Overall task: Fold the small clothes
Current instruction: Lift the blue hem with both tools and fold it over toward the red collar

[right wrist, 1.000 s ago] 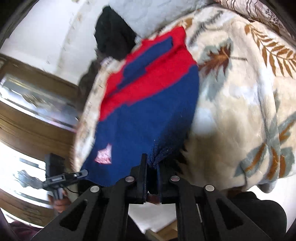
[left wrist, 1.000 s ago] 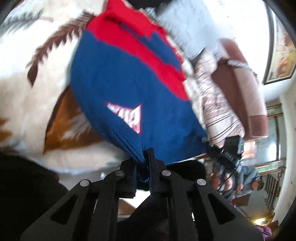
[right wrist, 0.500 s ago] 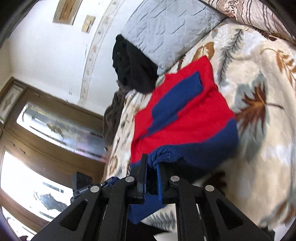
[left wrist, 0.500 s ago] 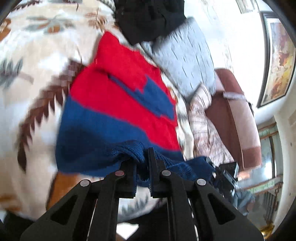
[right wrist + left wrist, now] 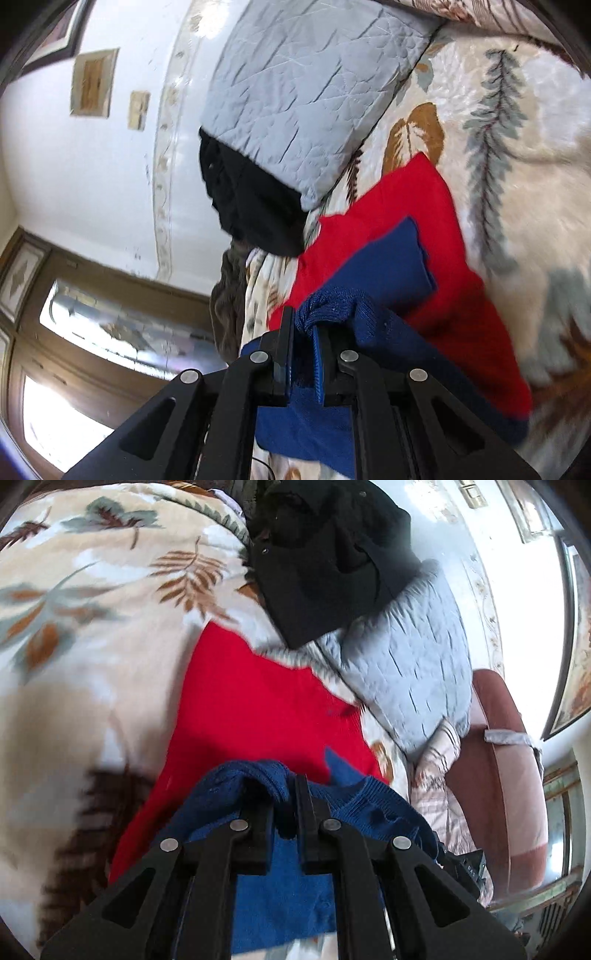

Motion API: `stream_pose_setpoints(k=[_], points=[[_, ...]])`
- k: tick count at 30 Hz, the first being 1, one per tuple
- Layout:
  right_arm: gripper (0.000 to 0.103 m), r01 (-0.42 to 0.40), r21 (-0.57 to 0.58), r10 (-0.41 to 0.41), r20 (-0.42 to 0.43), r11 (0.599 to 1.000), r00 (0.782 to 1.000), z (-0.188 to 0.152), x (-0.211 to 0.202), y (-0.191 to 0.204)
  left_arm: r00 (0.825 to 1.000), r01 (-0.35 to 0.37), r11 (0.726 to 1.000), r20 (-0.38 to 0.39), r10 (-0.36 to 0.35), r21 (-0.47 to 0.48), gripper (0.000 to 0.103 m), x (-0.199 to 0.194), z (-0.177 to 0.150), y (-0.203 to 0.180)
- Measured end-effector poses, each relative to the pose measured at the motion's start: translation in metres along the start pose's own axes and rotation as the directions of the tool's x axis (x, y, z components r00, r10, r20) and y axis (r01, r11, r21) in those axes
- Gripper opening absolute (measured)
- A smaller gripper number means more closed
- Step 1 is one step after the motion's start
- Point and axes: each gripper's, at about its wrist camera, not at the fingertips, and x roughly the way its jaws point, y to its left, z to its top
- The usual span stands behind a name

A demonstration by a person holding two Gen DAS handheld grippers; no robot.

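sweater (image 5: 240, 709) blue hem pinched in both grippers, over leaf-print blanket (image 5: 92, 627)

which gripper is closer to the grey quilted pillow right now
Hard to call, probably the right. Both grippers are shut on the sweater's blue hem. The pillow lies ahead-left of the right gripper, ahead-right of the left gripper.

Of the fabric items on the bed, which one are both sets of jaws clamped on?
The red-and-blue sweater, pinched at its blue hem; the black garment and grey quilted pillow lie untouched beyond it.
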Motion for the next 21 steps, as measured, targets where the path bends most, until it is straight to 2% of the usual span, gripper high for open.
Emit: stream_pose_setpoints(k=[5, 8, 12, 13, 14, 16, 18, 19, 20, 21], points=[[0.008, -0.04, 0.066, 0.036, 0.068, 0.997, 0.997, 0.037, 0.034, -0.015, 0.998, -0.048, 0.999, 0.035, 0.047, 0.015, 0.007, 0.032, 0.046, -0.01], [0.008, -0.03, 0.104, 0.018, 0.107, 0.994, 0.994, 0.058, 0.056, -0.029, 0.995, -0.091, 0.996, 0.033, 0.091, 0.014, 0.007, 0.058, 0.069, -0.01], [0.009, 0.062, 0.149, -0.077, 0.099, 0.987, 0.992, 0.075, 0.088, -0.055, 0.981, -0.191, 0.982, -0.025, 0.191, 0.004, 0.007, 0.102, 0.085, 0.005], [0.009, 0.1, 0.158, -0.113, 0.077, 0.982, 0.991, 0.077, 0.095, -0.061, 0.981, -0.191, 0.982, -0.04, 0.191, -0.006, 0.007, 0.107, 0.086, 0.008], [0.009, 0.113, 0.164, -0.125, 0.068, 0.98, 0.99, 0.078, 0.097, -0.064, 0.985, -0.164, 0.986, -0.059, 0.162, -0.037, 0.007, 0.107, 0.089, 0.013], [0.016, 0.076, 0.176, -0.09, 0.069, 0.981, 0.994, 0.081, 0.092, -0.06, 0.994, -0.084, 0.991, -0.077, 0.077, -0.102, 0.007, 0.098, 0.094, 0.02], [0.029, -0.02, 0.155, 0.003, 0.109, 0.988, 0.994, 0.082, 0.073, -0.049, 0.998, 0.0, 0.988, -0.058, -0.009, -0.154, 0.013, 0.079, 0.096, 0.026], [0.034, -0.074, 0.135, 0.051, 0.172, 0.988, 0.984, 0.082, 0.056, -0.044, 0.999, 0.016, 0.986, -0.031, -0.021, -0.164, 0.017, 0.066, 0.096, 0.027], [0.045, -0.099, 0.122, 0.07, 0.226, 0.987, 0.972, 0.081, 0.042, -0.042, 1.0, 0.028, 0.984, -0.007, -0.03, -0.174, 0.03, 0.054, 0.095, 0.03], [0.051, -0.108, 0.112, 0.07, 0.302, 0.988, 0.951, 0.079, 0.022, -0.041, 0.999, 0.034, 0.981, 0.012, -0.032, -0.189, 0.044, 0.041, 0.091, 0.034]])
